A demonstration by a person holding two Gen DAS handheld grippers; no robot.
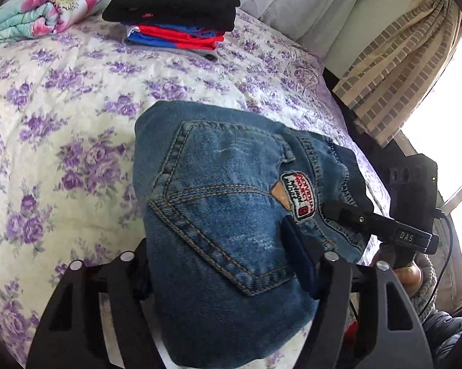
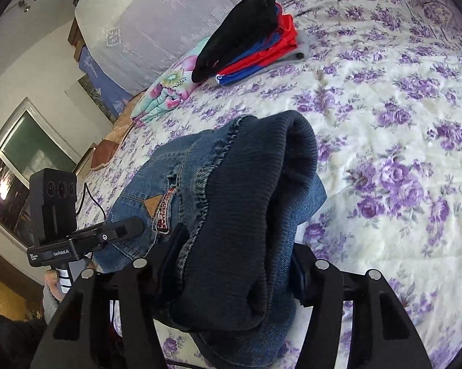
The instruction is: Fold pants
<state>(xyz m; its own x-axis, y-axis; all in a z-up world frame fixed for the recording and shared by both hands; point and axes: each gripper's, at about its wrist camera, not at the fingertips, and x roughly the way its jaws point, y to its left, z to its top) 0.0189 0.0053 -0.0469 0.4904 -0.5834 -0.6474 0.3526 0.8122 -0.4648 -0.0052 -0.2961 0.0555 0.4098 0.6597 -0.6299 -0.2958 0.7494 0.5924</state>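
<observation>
Folded blue jeans (image 1: 218,212) with a back pocket and a red-and-white patch are held up over the bed, gripped from both sides. My left gripper (image 1: 225,264) is shut on the jeans' near edge; its fingers press the denim between them. My right gripper (image 2: 234,264) is shut on the jeans (image 2: 231,203) at the dark ribbed waistband. The right gripper shows in the left wrist view (image 1: 350,215) at the jeans' right side by the patch. The left gripper shows in the right wrist view (image 2: 123,230) at the jeans' left side.
A bed with a purple-flowered quilt (image 1: 71,117) lies below. A pile of folded clothes (image 1: 175,15), black on top with red and blue beneath, sits at the far side, also in the right wrist view (image 2: 249,37). A flowered blanket (image 1: 43,9) lies beside it. Curtain and window (image 1: 415,61) at right.
</observation>
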